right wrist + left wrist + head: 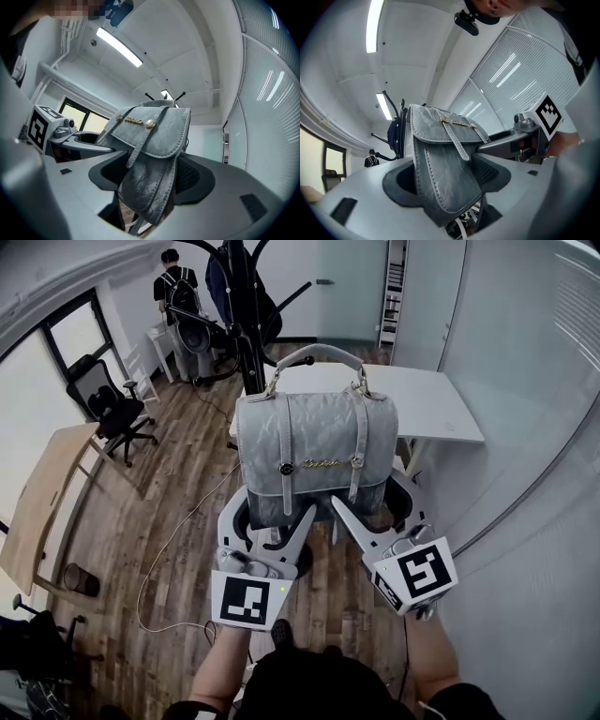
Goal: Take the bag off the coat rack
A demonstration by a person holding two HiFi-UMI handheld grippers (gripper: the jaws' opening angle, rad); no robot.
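Observation:
A grey leather bag [314,451] with two straps, gold clasps and a curved top handle is held up in front of me. My left gripper [269,521] is shut on its lower left corner and my right gripper [380,512] on its lower right corner. In the left gripper view the bag [440,164] sits wedged between the dark pads of the left gripper [445,187]. The right gripper view shows the bag [152,159] the same way in the right gripper [150,183]. The black coat rack [246,329] stands just behind the bag. I see no hook through the handle.
A white table [441,409] stands behind the bag on the right, beside a glass partition [525,381]. A dark coat [230,287] hangs on the rack. A person with a backpack [176,287] stands far back. An office chair [112,409] and a wooden desk [47,493] are at the left.

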